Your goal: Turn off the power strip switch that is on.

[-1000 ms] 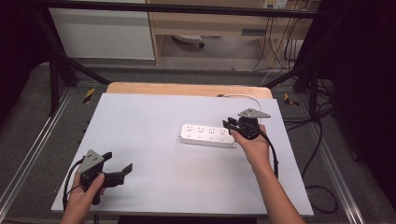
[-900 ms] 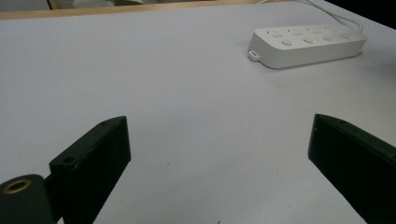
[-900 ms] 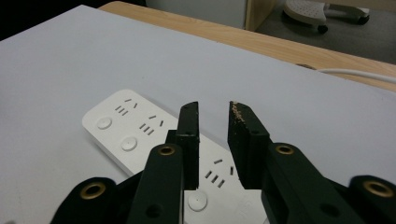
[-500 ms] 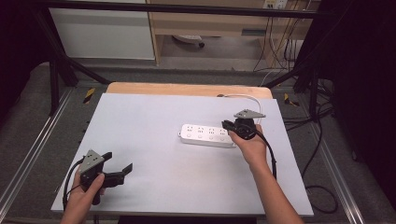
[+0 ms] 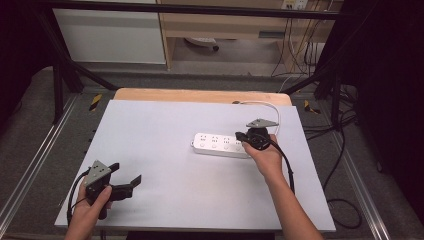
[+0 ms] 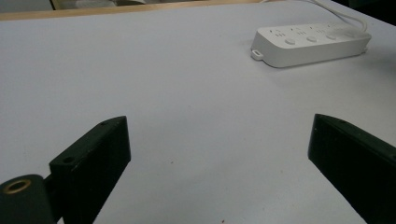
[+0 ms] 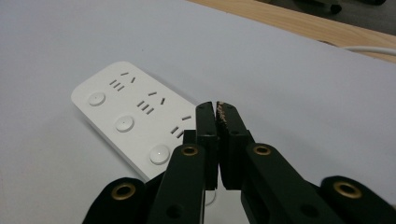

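Note:
A white power strip [image 5: 220, 145] lies flat on the grey table top [image 5: 165, 125], right of the middle; it is also in the left gripper view [image 6: 308, 44] and the right gripper view [image 7: 126, 121]. My right gripper [image 5: 240, 136] hovers over the strip's right end, close above its sockets. Its jaws have just been closing and now stand shut [image 7: 216, 108] with nothing between them. My left gripper [image 5: 127, 172] rests near the front left of the table, open and empty [image 6: 217, 135], pointing toward the strip from far off.
The strip's white cable [image 5: 272, 107] loops off toward the table's back right edge. A wooden strip [image 5: 200, 95] runs along the far edge. Dark frame rails and loose cables lie on the floor around the table.
The right gripper's jaws have come together and it has shifted slightly left over the strip's end. The left gripper has kept still.

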`<state>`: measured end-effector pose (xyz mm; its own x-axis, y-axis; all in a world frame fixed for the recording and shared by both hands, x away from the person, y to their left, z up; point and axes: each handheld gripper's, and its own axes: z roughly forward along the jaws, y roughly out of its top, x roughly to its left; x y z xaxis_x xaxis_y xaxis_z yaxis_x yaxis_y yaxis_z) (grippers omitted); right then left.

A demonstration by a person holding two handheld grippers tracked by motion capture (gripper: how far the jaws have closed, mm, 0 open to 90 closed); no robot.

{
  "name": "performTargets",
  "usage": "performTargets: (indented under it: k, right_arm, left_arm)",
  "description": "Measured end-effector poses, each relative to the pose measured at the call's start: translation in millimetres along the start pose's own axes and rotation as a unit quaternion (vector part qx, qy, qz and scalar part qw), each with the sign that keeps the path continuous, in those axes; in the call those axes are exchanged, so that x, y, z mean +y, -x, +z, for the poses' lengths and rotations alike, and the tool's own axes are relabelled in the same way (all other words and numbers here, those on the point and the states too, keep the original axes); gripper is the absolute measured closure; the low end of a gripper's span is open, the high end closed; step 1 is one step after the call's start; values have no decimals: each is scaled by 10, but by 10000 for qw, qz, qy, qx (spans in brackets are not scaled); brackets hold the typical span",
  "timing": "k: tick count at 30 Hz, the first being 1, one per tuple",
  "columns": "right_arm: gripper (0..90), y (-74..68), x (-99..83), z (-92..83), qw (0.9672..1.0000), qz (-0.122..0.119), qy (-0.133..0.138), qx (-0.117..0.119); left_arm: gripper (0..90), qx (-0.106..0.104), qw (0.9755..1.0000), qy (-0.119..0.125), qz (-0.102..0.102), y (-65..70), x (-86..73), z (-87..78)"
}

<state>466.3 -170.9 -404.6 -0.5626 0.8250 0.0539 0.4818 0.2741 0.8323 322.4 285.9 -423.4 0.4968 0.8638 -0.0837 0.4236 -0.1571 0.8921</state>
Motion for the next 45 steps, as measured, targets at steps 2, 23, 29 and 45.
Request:
performTargets:
  k: [2,23,29,45]
  right_arm:
    - [888,-8,-7,19,10000,2,-39,10]
    - [900,-87,-48,116,9993,-192,-279,163]
    - [900,-83,-58,135,9992,-117,-340,156]
    - [896,-123,-100,195,9990,-91,-386,208]
  left_arm:
    - [56,2,10000,-4,5,0,0,-2]
    - [56,-3,10000,-33,29,2,-2,2]
    - [56,-5,10000,-34,42,4,-1,1]
    - [56,-5,10000,-46,53,3,-3,4]
